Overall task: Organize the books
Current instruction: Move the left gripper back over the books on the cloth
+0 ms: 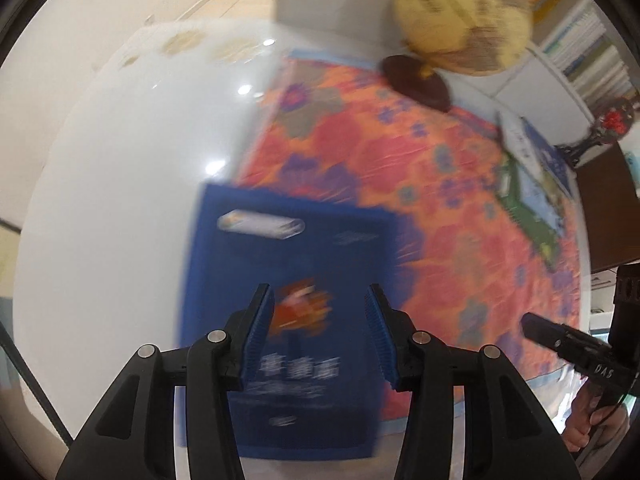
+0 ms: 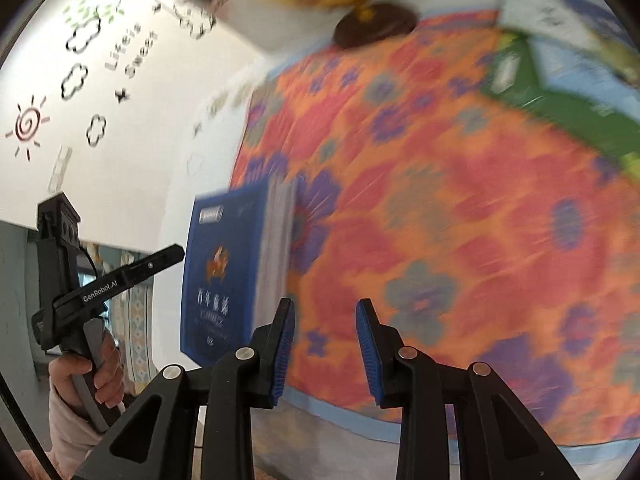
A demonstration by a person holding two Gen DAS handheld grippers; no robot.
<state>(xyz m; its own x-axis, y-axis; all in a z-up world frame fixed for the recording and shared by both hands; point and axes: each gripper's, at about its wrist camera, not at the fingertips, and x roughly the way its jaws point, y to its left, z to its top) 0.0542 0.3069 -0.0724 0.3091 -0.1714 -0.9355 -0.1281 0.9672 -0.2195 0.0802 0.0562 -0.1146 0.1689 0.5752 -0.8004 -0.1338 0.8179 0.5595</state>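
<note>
A thick blue book [image 1: 304,264] lies half on the white table [image 1: 120,160] and half on the orange floral cloth [image 1: 420,168]. My left gripper [image 1: 320,336] hovers over its cover, open, with nothing between the pads. In the right wrist view the same blue book [image 2: 224,272] sits at the cloth's left edge, its page block facing right. My right gripper [image 2: 326,344] is open and empty over the floral cloth [image 2: 440,200], just right of the book. Each view shows the other gripper from the side: the right gripper [image 1: 528,322], the left gripper [image 2: 178,251].
A stack with a green book [image 1: 528,216] under lighter ones lies at the cloth's far right, seen also as the green book [image 2: 560,108]. A yellow globe [image 1: 460,20] on a dark base [image 1: 416,80] stands at the back. Bookshelves [image 1: 580,40] line the far right. Both views are motion-blurred.
</note>
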